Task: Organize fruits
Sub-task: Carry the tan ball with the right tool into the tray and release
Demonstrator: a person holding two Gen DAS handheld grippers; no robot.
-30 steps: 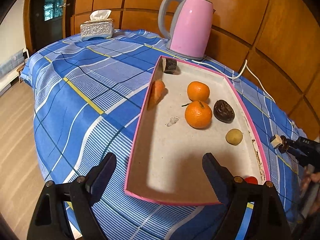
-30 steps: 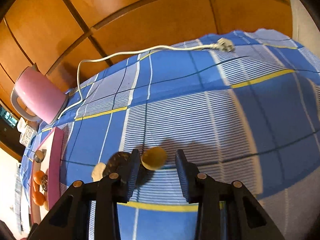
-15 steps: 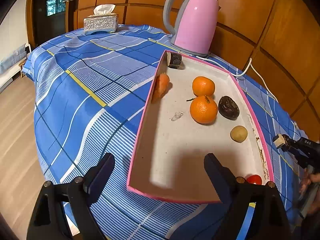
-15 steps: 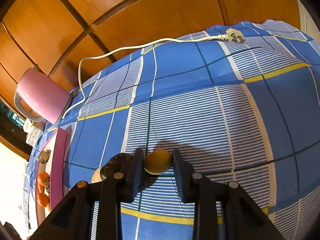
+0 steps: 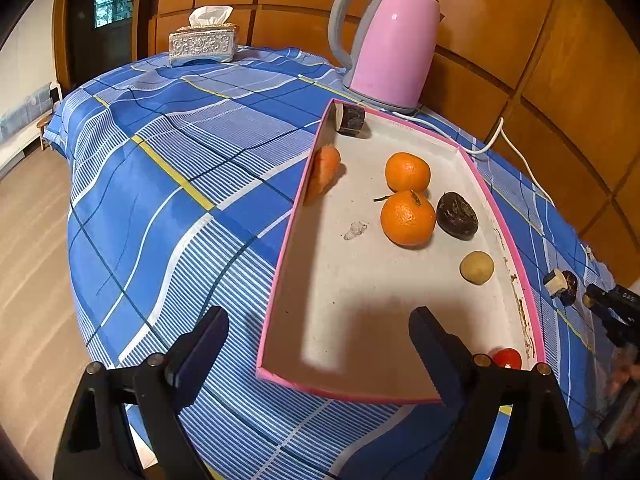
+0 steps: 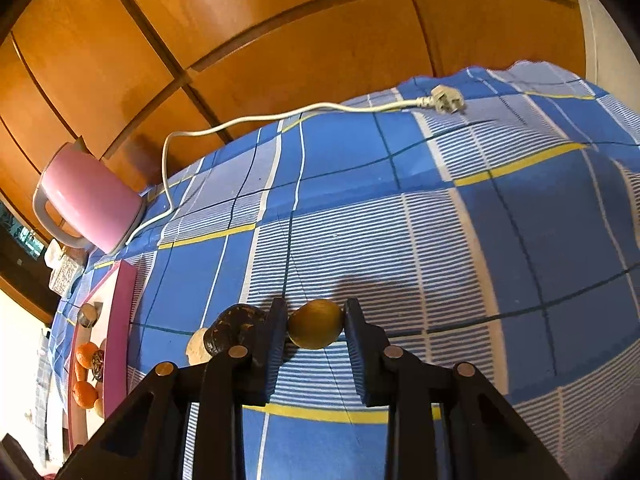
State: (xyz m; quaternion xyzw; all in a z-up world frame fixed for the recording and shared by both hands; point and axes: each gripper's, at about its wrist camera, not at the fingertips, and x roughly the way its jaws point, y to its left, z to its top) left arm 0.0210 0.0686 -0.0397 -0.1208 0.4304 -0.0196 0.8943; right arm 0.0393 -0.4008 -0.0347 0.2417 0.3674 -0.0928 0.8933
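Clamping a small yellow-brown fruit (image 6: 316, 323) between the pads of the right gripper (image 6: 316, 334), jaws having just been closing onto it, both pads now pressing its sides. Resting at cloth (image 6: 400, 240) level, or barely clear of it; hard telling which. Sitting just left of the gripped fruit: a dark wrinkled fruit (image 6: 234, 326) touching the outer face of the left finger, and a pale piece (image 6: 197, 350) beside that.

Lying well to the left of the right gripper, past those 2 leftovers: the pink tray (image 6: 120, 320), long axis running away from the camera toward the kettle (image 6: 90, 208). Holding 2 oranges (image 5: 408, 218), a dark fruit, a pale round one, a red one and a carrot (image 5: 325, 168) in the left wrist view.

Hovering over the tray's near end: the left gripper (image 5: 320, 340), jaws wide apart, holding nothing. Being nearer the tray, yet the right being the loaded one. Likely calling for a lift and a leftward carry over the tray's long pink wall (image 5: 508, 236), clearing the dark fruit alongside.
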